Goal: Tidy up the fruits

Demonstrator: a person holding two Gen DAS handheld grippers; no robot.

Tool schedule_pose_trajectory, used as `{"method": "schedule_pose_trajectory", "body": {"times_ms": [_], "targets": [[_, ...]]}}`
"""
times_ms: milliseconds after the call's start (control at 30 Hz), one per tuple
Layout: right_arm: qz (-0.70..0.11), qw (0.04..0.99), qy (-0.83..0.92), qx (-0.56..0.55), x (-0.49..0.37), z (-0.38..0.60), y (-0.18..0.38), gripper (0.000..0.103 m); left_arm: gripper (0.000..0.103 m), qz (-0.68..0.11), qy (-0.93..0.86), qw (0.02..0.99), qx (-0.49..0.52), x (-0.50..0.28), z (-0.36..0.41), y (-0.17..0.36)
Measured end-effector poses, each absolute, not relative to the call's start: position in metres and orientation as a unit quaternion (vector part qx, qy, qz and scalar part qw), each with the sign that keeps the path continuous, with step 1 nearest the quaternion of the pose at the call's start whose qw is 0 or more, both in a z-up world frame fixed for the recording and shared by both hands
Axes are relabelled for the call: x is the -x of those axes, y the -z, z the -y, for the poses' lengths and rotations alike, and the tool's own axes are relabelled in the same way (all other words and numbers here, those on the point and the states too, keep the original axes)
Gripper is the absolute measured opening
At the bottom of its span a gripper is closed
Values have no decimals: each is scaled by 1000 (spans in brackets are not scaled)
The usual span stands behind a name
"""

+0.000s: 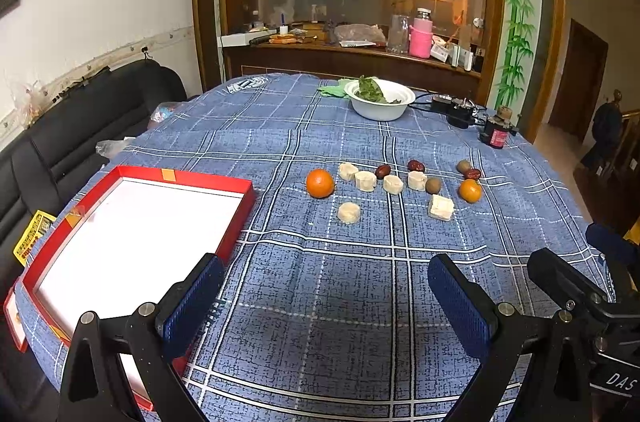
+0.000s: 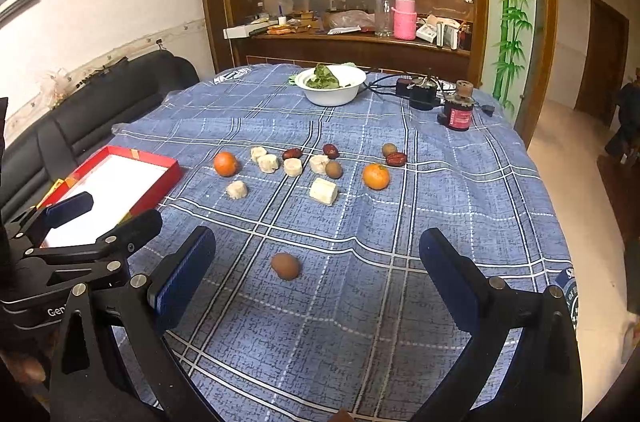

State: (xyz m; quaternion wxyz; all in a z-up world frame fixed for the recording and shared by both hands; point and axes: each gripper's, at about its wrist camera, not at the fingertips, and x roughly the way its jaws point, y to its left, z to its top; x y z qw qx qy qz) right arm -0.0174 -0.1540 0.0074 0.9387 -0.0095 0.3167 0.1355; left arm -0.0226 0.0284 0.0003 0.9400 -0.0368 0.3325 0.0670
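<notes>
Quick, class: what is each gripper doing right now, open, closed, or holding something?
Left gripper: open, holding nothing, above the blue plaid tablecloth.
Right gripper: open, holding nothing; a brown fruit lies on the cloth ahead of it.

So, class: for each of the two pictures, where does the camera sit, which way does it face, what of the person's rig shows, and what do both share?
Left wrist: on the left gripper, low over the table, facing the far cabinet; red box at left; open fingers and part of the right gripper show.
Right wrist: on the right gripper, facing likewise, a brown fruit between open fingers; left gripper shows.
Shared: oranges, white bowl, box.
</notes>
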Motion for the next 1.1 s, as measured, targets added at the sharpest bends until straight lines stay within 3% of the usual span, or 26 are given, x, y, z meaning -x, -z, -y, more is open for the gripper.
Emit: {"method": "schedule_pose_trajectory", "body": {"times_ms": [1100], "targets": [[-319,938,-132,18,19,148,-4,103,102,-338,-69,938,37,23,-23,7]]}}
